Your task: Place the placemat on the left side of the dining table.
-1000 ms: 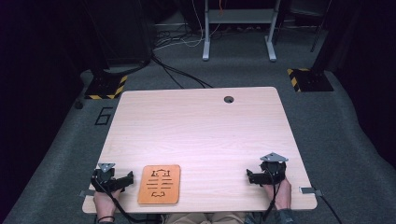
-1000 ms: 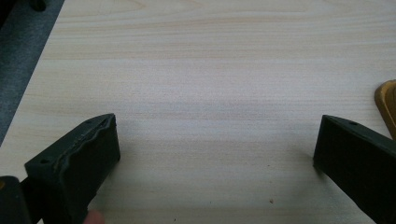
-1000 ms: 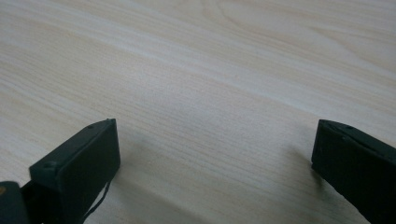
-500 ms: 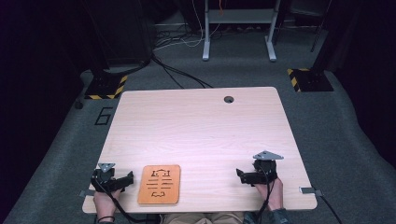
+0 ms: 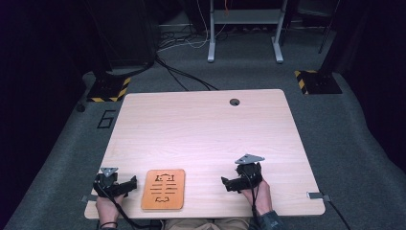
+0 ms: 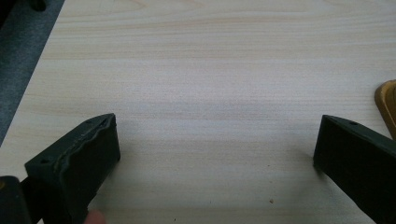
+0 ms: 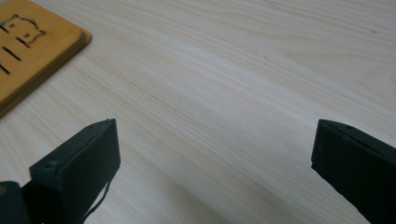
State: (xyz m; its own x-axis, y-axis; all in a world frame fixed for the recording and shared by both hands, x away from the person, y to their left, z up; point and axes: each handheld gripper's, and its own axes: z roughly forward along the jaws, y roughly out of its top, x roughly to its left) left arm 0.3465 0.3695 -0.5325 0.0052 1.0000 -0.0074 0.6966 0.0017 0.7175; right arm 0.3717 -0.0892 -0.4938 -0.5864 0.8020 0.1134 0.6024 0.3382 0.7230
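An orange wooden board (image 5: 163,189) with dark cut-out slots lies flat near the table's front edge, left of centre. My left gripper (image 5: 130,184) rests on the table just left of it, open, jaws wide with bare wood between them (image 6: 215,149). The board's edge (image 6: 386,103) shows at the right of the left gripper view. My right gripper (image 5: 225,183) sits to the right of the board, pointing left toward it, open and holding nothing (image 7: 215,149). A corner of the board (image 7: 32,46) lies at the upper left of the right gripper view.
The light wooden table (image 5: 201,129) has a round cable hole (image 5: 234,102) near its far edge. Beyond it on the grey floor stand black cables (image 5: 177,72), a metal desk frame (image 5: 244,28) and hazard-striped bases (image 5: 316,81).
My right gripper has slid left across the table toward the orange board. The left gripper and the board have stayed where they were.
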